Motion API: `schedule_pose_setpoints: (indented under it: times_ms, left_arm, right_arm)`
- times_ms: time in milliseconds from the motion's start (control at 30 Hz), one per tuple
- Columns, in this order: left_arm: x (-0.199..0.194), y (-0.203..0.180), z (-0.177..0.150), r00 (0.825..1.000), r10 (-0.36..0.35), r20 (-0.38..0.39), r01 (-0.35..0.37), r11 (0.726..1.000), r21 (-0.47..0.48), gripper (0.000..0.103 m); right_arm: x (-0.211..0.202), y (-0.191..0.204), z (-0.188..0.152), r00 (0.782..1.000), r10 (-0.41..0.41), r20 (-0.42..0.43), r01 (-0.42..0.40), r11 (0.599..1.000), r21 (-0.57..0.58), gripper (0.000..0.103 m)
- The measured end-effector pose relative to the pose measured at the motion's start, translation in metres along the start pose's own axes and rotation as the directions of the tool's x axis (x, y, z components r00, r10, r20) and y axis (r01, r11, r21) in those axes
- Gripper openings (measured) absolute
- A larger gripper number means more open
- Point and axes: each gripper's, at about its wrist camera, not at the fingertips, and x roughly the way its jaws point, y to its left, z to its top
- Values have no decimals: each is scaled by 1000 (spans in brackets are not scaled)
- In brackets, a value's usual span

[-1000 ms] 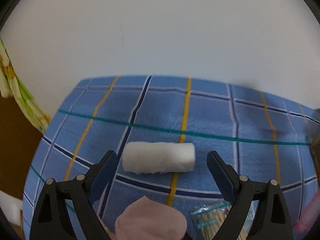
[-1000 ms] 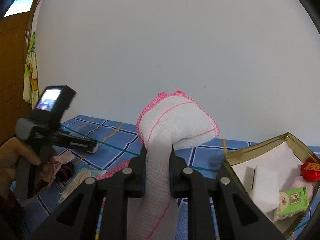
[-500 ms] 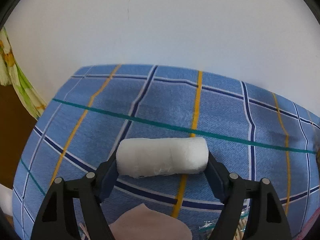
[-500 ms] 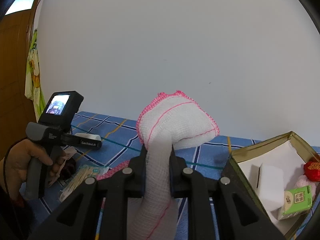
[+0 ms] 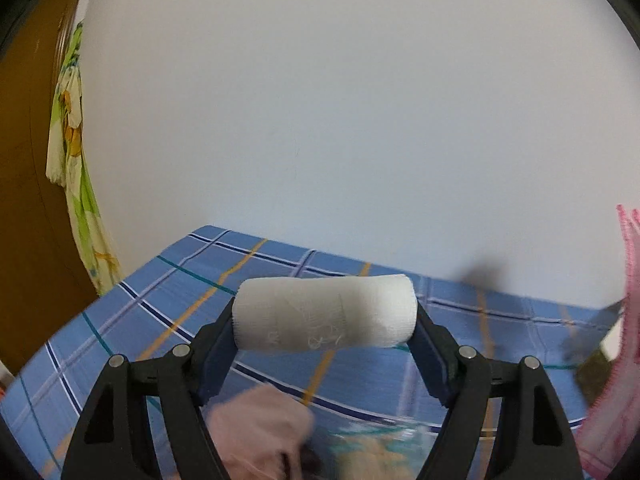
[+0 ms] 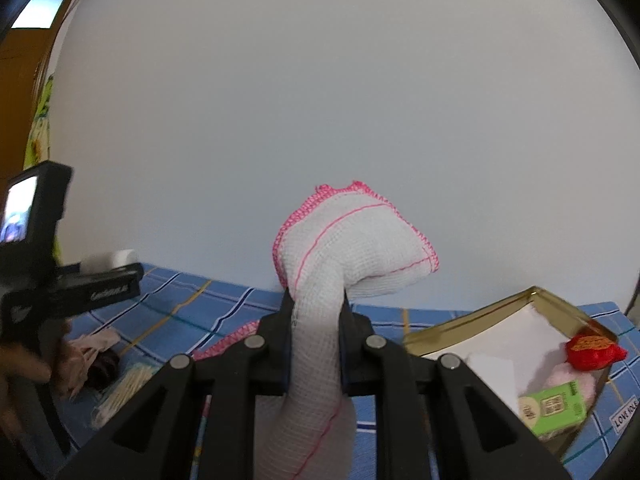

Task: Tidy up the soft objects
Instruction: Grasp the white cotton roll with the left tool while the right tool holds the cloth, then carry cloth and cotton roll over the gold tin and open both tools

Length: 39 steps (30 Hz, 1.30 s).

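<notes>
Left gripper (image 5: 325, 330) pinches a soft, light white gauze roll (image 5: 325, 312) endwise above the blue checked cloth (image 5: 168, 308), while right gripper (image 6: 316, 344) clenches a limp pink-edged white knitted cloth (image 6: 352, 248) mid-length, both likely squashing easily.

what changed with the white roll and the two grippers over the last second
The left gripper closed on the white gauze roll and lifted it off the blue checked cloth; a second ago the roll lay on the cloth between open fingers. The right gripper stays shut on the pink-edged cloth, with the gold box still to its right.
</notes>
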Motion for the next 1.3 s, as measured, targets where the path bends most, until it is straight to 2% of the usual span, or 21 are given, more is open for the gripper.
schedule_pose_setpoints:
  times_ms: [133,300,733,1000,1300]
  left_arm:
    - [-26,-28,-11,997,-43,61,43,999,4,80]
    - [-49,-56,-22,991,-92,92,92,996,6,80]
    - [-81,-109,-41,978,-180,109,177,984,34,80]
    - [-97,-151,-46,963,-248,105,241,968,76,80]
    - [-107,-202,-49,945,-315,91,303,945,121,80]
  right_arm:
    - [-11,-7,1,999,-25,25,24,1000,12,17]
    - [-31,-28,1,998,-48,49,47,999,10,17]
    - [-51,-81,7,995,-90,47,87,995,58,17]
    - [-55,-148,9,987,-161,19,156,976,150,17]
    - [-55,-207,10,975,-219,-22,220,958,185,17]
